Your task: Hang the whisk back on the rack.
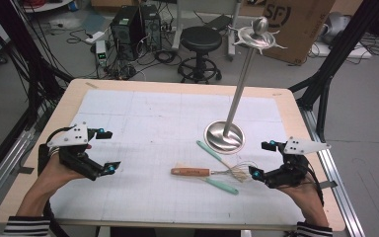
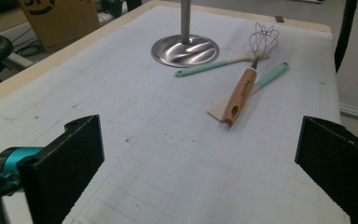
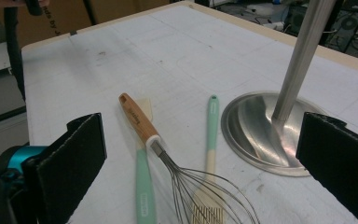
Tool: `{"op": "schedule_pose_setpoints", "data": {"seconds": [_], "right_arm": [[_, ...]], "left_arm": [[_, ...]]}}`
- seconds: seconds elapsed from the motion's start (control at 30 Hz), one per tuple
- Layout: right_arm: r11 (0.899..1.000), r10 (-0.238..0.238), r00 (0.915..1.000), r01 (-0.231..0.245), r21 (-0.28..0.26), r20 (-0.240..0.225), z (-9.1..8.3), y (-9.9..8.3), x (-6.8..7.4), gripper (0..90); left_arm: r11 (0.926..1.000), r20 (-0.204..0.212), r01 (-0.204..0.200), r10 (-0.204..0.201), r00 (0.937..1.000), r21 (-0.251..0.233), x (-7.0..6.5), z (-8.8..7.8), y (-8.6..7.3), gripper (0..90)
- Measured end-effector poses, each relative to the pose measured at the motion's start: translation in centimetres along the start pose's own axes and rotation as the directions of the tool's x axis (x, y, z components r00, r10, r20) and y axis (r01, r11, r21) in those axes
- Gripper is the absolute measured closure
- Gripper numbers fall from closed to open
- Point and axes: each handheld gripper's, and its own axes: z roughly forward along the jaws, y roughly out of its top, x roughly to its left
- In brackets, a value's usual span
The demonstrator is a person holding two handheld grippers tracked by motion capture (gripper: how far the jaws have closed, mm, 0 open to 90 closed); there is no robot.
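Whisk [image 1: 209,172] with wooden handle lying across two mint-handled utensils, perhaps spatulas, left tongs [image 1: 108,150] and right tongs [image 1: 263,159] wide open, empty.

whisk [image 1: 212,172] across spatula [image 1: 220,185], stand [image 1: 224,136] behind

left claw [image 1: 106,150] agape, right claw [image 1: 261,159] agape

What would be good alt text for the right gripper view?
Between the right claw's two open black jaws, a wooden-handled whisk lies across a mint-handled spatula on the gridded white mat. A mint-handled brush lies beside them, next to a steel stand's round base.
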Motion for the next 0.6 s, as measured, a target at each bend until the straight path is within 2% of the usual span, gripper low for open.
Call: {"op": "schedule_pose_setpoints", "data": {"seconds": [0.13,0.27,0.33,0.37,0.6], "right_arm": [[1.0,-0.009,0.9999,0.009,-0.003,0.005,0.1,0.3,0.2,0.0],[1.0,-0.029,0.9996,0.029,0.005,0.008,0.6,0.3,0.4,0.0],[0.999,-0.034,0.9994,0.034,0.015,0.003,0.8,0.3,0.6,0.0],[0.999,-0.029,0.9996,0.029,0.019,0.0,0.9,0.2,0.7,0.0],[0.997,-0.043,0.999,0.043,0.068,-0.01,1.2,0.6,0.8,0.0]], "left_arm": [[0.9999,-0.014,0.01,-0.01,0.9999,-0.013,0.1,-0.4,-0.6,1.7],[0.9998,-0.013,-0.001,0.001,0.9999,-0.02,-0.2,-0.6,-1.0,1.7],[0.9995,0.002,-0.006,0.006,1.0,-0.03,-0.1,-0.8,-1.1,1.7],[0.9998,0.003,0.008,-0.008,1.0,-0.02,-0.1,-0.8,-1.1,1.7],[0.9999,-0.015,-0.001,0.001,0.9999,-0.014,-0.2,-0.7,-1.1,1.7]]}}
